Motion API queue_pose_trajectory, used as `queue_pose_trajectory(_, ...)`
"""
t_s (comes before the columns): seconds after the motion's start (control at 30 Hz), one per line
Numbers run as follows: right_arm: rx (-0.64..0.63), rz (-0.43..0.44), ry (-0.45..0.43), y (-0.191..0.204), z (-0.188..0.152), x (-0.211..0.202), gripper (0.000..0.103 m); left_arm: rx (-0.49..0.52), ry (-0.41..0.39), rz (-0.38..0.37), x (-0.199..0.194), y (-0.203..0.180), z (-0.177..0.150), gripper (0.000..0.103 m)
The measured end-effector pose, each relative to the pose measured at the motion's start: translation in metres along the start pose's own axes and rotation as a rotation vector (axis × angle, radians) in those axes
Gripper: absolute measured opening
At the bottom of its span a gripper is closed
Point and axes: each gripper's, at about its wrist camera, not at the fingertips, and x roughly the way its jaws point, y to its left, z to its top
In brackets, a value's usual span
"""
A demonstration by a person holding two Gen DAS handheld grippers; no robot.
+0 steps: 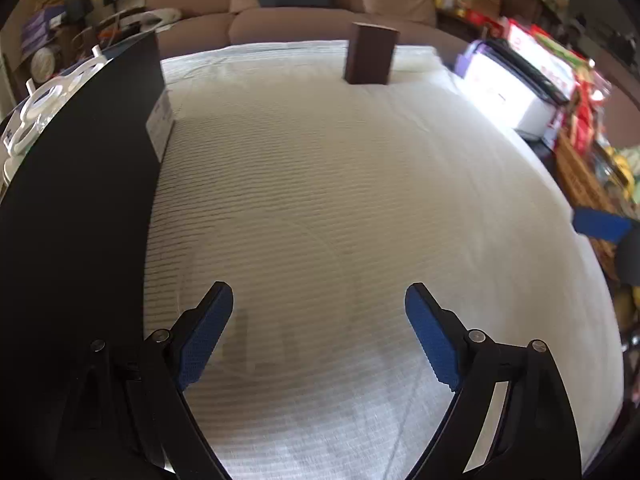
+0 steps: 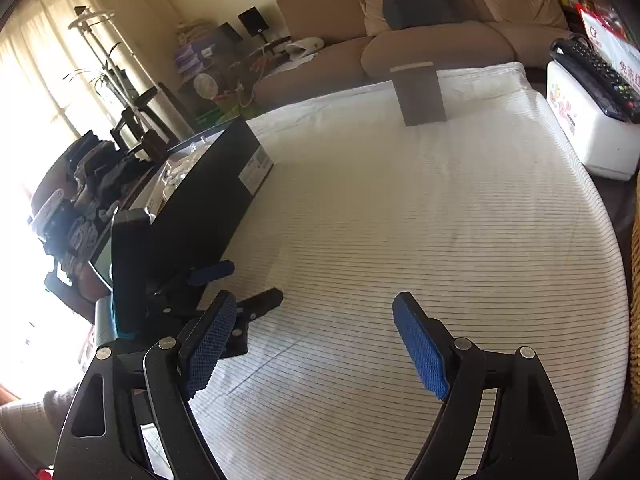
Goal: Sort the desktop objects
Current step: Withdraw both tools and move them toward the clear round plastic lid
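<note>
Brown box [image 1: 370, 54] upright on striped cloth [image 1: 320, 200], well beyond left claw [image 1: 319, 308] and right claw [image 2: 312, 320], both released.

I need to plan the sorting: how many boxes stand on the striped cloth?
2: a brown box upright at the far edge, a long black box along the left side. Others may be hidden.

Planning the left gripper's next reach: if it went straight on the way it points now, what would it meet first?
Most likely just the white striped cloth ahead of the open left gripper. The upright brown block stands farther along, and the black box lies off to its left.
</note>
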Motion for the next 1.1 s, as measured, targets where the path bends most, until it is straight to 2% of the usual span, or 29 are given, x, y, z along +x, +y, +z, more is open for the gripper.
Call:
queue_pose_trajectory(0.1, -0.002, -0.004, -0.004, -0.004, 0.003, -0.003, 0.083, -0.074, 0.037, -0.015, 0.015, 0.01, -0.001, 0.087)
queue_pose_trajectory(0.13, 0.003, 0.003, -0.007, -0.006, 0.003, -0.005, 0.083, -0.086, 0.025, -0.028, 0.014, 0.011, -0.002, 0.088)
queue_pose_trajectory(0.23, 0.045, 0.028, -0.025, -0.017, 0.004, -0.012, 0.084, -0.102, 0.032, -0.141, 0.009, 0.0, -0.008, 0.088)
queue_pose_trajectory(0.27, 0.064, 0.034, -0.031, -0.022, 0.004, -0.014, 0.084, -0.097, 0.042, -0.187, 0.006, -0.009, -0.012, 0.088)
queue_pose_trajectory(0.53, 0.193, 0.034, -0.061, -0.059, 0.002, -0.027, 0.085, 0.046, 0.092, -0.415, -0.022, -0.093, -0.053, 0.088)
queue_pose_trajectory(0.6, 0.192, 0.026, -0.061, -0.061, 0.002, -0.03, 0.085, 0.058, 0.097, -0.437, -0.03, -0.101, -0.059, 0.088)
queue_pose_trajectory(0.67, 0.189, 0.031, -0.049, -0.062, 0.001, -0.03, 0.085, 0.022, 0.069, -0.454, -0.046, -0.092, -0.062, 0.088)
queue_pose_trajectory(0.73, 0.173, 0.05, -0.024, -0.059, -0.002, -0.027, 0.085, -0.024, 0.031, -0.452, -0.064, -0.07, -0.063, 0.088)
queue_pose_trajectory(0.83, 0.095, 0.029, 0.029, -0.046, -0.006, -0.018, 0.085, -0.016, -0.008, -0.347, -0.081, -0.038, -0.065, 0.088)
queue_pose_trajectory(0.97, 0.017, -0.01, 0.099, -0.029, -0.014, 0.001, 0.085, 0.03, 0.039, -0.26, -0.075, -0.019, -0.07, 0.088)
queue_pose_trajectory(1.1, -0.03, -0.051, 0.122, -0.017, -0.02, 0.013, 0.085, 0.055, 0.069, -0.239, -0.064, -0.019, -0.082, 0.088)
